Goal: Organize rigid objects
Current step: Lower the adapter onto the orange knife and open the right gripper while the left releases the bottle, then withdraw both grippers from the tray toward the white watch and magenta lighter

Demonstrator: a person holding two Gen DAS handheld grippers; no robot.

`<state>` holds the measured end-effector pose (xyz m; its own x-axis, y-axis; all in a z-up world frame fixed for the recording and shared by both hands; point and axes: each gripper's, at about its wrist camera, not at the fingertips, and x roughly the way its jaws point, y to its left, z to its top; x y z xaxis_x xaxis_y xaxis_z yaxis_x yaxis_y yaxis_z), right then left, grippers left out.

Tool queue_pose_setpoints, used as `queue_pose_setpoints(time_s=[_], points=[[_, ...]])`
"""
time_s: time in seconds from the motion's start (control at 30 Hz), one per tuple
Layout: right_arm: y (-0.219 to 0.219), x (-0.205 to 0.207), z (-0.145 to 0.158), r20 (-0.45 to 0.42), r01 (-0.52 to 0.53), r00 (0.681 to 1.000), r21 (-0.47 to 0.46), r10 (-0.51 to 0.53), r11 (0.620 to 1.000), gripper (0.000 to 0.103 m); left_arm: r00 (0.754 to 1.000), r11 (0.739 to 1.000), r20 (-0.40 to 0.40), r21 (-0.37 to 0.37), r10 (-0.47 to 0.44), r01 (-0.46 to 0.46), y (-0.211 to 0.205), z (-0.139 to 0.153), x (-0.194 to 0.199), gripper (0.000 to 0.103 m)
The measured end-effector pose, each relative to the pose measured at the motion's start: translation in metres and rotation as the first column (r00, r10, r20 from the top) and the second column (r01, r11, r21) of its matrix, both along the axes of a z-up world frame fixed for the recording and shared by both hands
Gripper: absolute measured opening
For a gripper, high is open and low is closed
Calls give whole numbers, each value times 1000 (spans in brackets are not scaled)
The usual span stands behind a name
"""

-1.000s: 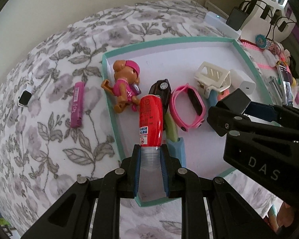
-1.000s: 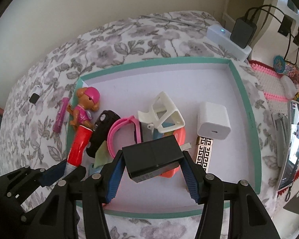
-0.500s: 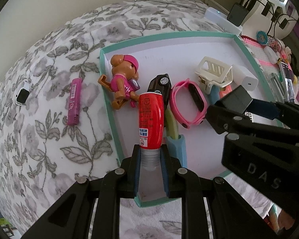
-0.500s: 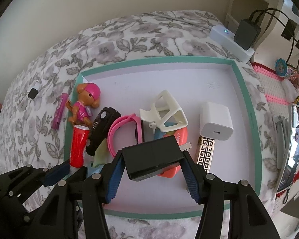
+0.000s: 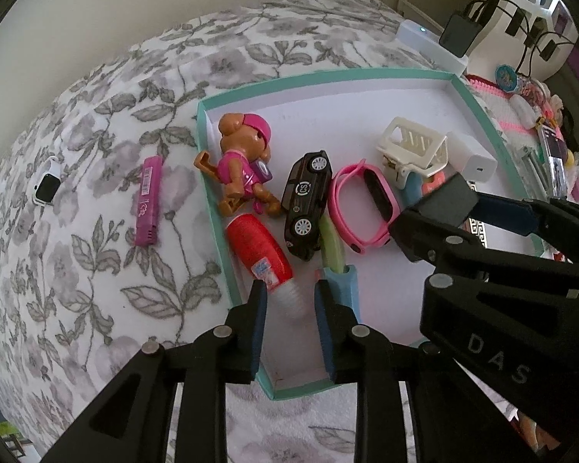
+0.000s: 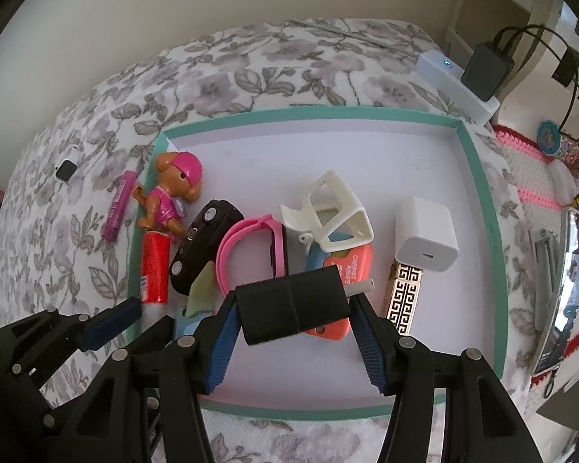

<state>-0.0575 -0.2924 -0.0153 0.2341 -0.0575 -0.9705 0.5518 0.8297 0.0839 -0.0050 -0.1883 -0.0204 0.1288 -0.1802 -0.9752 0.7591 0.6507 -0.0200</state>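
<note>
The left gripper (image 5: 289, 295) has its jaws released around the white cap end of the red tube (image 5: 259, 254), which lies in the teal tray (image 5: 320, 75) by its left wall. The right gripper (image 6: 294, 310) clenches a black block (image 6: 293, 308) above the tray's near middle. Both look light, stiff and smooth, so they are best pinched across flat or mid-body sides.

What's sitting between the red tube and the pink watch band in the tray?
The black toy car, seen in both wrist views, lying between the red tube and pink watch band.
</note>
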Motion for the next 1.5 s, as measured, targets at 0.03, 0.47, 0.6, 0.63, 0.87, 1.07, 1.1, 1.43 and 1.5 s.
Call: queue_pose_setpoints(time_s=[0.03, 0.47, 0.6, 0.63, 0.87, 1.07, 1.1, 1.43, 1.5], points=[[0, 0, 3, 6, 0, 1000, -7, 0, 1000, 60, 1000, 1000, 1, -4, 1, -1, 0, 1, 0, 26], [2, 1, 32, 84, 7, 996, -60, -2, 998, 60, 997, 995, 29, -75, 72, -69, 11, 23, 12, 26], [0, 0, 31, 82, 15, 997, -58, -10, 998, 60, 994, 992, 44, -77, 104, -101, 15, 26, 18, 26], [0, 0, 31, 81, 17, 997, -57, -12, 998, 60, 992, 991, 48, -80, 113, -109, 16, 26, 19, 26], [1, 0, 30, 81, 18, 997, -58, -13, 998, 60, 979, 980, 81, -84, 186, -179, 27, 30, 31, 27], [5, 3, 27, 67, 2, 998, -62, 2, 998, 60, 958, 963, 118, -93, 262, -252, 37, 35, 41, 43], [5, 3, 27, 66, 0, 998, -63, 4, 998, 60, 954, 960, 122, -93, 273, -262, 38, 35, 43, 45], [11, 7, 24, 44, -28, 999, -83, 31, 996, 62, 911, 927, 171, -100, 374, -362, 57, 40, 58, 73], [14, 8, 23, 39, -35, 998, -92, 39, 995, 68, 904, 921, 176, -102, 389, -376, 60, 40, 61, 73]])
